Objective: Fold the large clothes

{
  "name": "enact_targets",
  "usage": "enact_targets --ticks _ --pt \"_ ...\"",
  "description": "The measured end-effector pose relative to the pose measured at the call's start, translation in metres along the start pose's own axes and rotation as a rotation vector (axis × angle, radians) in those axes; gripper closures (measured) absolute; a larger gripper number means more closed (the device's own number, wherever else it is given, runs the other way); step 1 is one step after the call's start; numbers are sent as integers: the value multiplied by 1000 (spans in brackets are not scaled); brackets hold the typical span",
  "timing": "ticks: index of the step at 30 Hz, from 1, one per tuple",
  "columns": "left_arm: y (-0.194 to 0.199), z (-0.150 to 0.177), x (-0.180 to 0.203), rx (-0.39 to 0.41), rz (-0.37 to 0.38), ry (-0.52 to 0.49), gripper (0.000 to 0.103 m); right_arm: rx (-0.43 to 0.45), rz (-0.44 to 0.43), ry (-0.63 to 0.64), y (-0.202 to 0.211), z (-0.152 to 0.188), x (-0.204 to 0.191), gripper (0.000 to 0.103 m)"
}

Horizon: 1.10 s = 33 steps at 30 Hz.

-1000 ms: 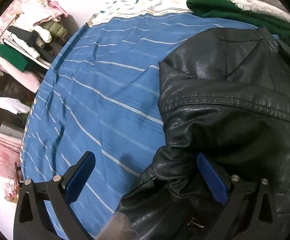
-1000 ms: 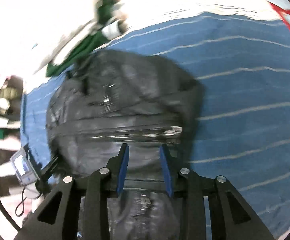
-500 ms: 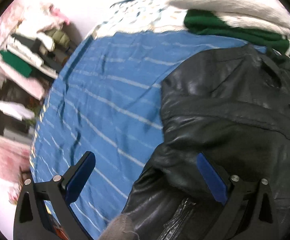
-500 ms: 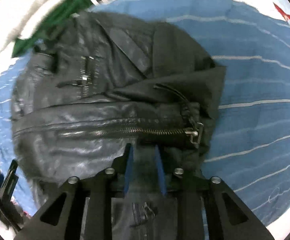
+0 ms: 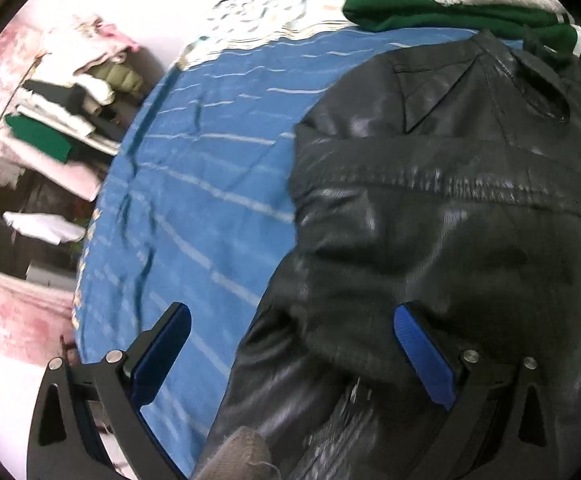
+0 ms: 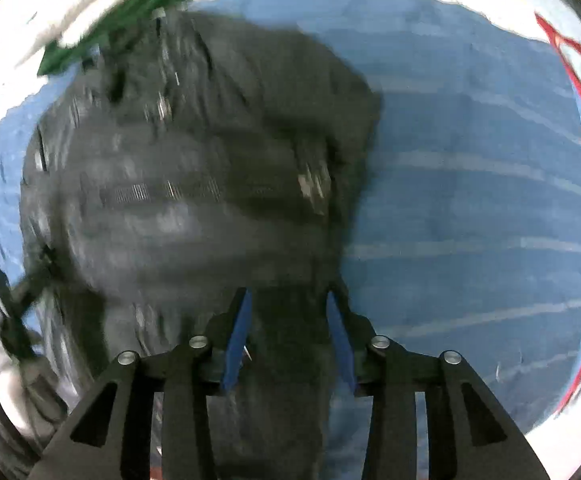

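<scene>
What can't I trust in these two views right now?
- Right wrist view: motion blur smears the black leather jacket; whether the right gripper pinches it is unclear.
- Left wrist view: the jacket's lower hem is cut off by the bottom edge, behind the left gripper.

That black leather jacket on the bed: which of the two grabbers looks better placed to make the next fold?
Probably the right gripper: its narrow jaws straddle a fold of the black leather jacket. The left gripper gapes wide, half over the blue sheet.
</scene>
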State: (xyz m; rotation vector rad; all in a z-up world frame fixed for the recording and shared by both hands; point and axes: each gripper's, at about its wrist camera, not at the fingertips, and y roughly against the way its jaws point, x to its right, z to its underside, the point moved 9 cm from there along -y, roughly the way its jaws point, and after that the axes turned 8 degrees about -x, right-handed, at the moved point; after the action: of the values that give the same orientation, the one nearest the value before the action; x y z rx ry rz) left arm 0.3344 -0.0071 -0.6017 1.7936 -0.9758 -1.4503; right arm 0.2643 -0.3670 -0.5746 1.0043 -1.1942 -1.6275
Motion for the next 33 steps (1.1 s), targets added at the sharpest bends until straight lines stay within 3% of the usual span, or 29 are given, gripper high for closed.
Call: enact_targets --ticks 4,7,9,12,15,21,25,29,33 --pt "21 29 0 -4 -63 7 0 -93 16 20 -42 25 19 62" --pt "34 58 11 -15 -123 -23 0 -82 126 53 -63 26 45 62" --pt "45 77 17 -20 -179 -41 0 -90 94 46 -66 25 50 61" --pt "67 104 28 -36 -230 -47 0 -106 66 100 -57 26 57 55" --pt "96 128 43 -27 -289 -66 0 -107 14 124 -39 22 73 28" --pt "155 177 99 22 -370 -177 0 -70 60 177 -2 19 161 27" --pt "183 212 143 31 -361 -247 0 -70 81 161 11 16 218 27" --pt "191 242 186 28 -345 -324 0 -63 86 120 23 10 261 27" --pt "180 249 212 36 -390 -367 0 -62 71 99 37 -11 296 27"
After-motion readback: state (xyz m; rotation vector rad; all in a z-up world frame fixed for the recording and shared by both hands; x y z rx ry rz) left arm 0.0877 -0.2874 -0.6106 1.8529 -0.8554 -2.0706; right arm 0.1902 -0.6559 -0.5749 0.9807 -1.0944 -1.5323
